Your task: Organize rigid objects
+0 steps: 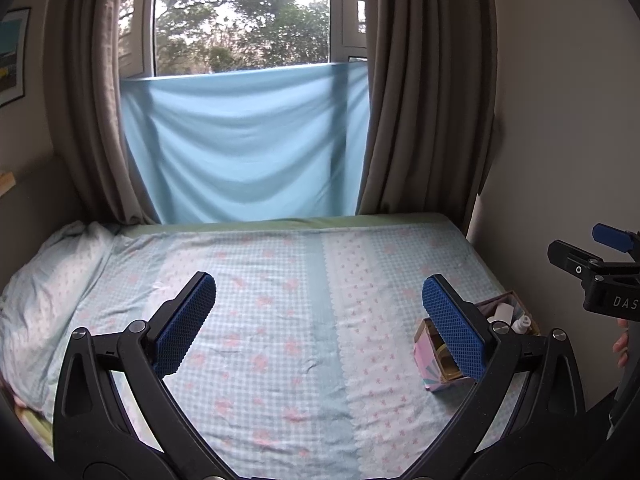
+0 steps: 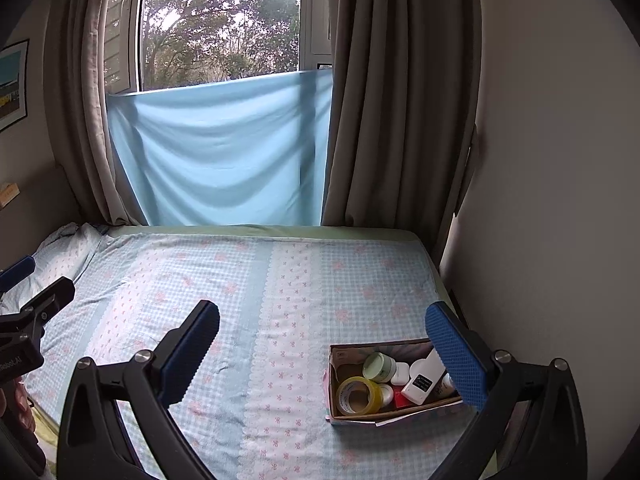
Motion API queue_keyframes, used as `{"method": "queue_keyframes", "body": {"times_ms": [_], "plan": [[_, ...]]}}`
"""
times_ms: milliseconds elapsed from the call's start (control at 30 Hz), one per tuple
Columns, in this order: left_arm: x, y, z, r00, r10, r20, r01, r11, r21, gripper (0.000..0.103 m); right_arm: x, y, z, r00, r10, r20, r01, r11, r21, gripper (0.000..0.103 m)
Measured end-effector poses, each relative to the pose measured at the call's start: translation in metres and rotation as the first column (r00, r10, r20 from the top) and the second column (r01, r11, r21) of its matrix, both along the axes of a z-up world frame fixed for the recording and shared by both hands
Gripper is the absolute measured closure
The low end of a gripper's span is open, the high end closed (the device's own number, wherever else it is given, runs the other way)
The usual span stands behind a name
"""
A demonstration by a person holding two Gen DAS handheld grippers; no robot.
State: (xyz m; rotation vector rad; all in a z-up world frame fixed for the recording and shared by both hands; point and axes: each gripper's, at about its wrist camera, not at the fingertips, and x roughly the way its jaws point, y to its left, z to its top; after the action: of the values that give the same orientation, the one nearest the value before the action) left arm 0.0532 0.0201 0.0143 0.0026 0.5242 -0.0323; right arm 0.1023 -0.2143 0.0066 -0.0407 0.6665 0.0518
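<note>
A small open cardboard box [image 2: 340,360] sits on the bed at the right side. It holds a yellow tape roll [image 2: 358,394], a pale green jar [image 2: 378,366], a white device [image 2: 424,380] and other small items. The box also shows in the left wrist view [image 1: 430,360], partly behind a finger. My right gripper [image 2: 320,344] is open and empty, above the bed with its right finger over the box's right end. My left gripper [image 1: 320,316] is open and empty over the bed's middle. Each gripper appears at the edge of the other's view.
The bed [image 2: 240,280] has a blue checked sheet with pink flowers. A pillow [image 1: 48,280] lies at the far left. Brown curtains [image 2: 400,100] and a blue cloth [image 2: 220,152] hang over the window behind. A wall [image 2: 540,200] runs along the bed's right.
</note>
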Motion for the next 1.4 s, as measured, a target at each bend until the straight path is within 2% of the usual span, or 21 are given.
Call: {"method": "queue_keyframes", "body": {"times_ms": [933, 1400], "plan": [[0.0042, -0.0048, -0.0019, 1.000, -0.004, 0.001, 0.004, 1.000, 0.019, 0.000, 0.0060, -0.0009, 0.0024, 1.000, -0.010, 0.002, 0.010, 1.000, 0.011, 0.000], [0.0048, -0.0013, -0.0021, 1.000, -0.010, 0.001, 0.010, 1.000, 0.000, 0.000, 0.0068, 0.0038, 0.0033, 1.000, -0.001, 0.012, 0.001, 1.000, 0.003, 0.000]]}}
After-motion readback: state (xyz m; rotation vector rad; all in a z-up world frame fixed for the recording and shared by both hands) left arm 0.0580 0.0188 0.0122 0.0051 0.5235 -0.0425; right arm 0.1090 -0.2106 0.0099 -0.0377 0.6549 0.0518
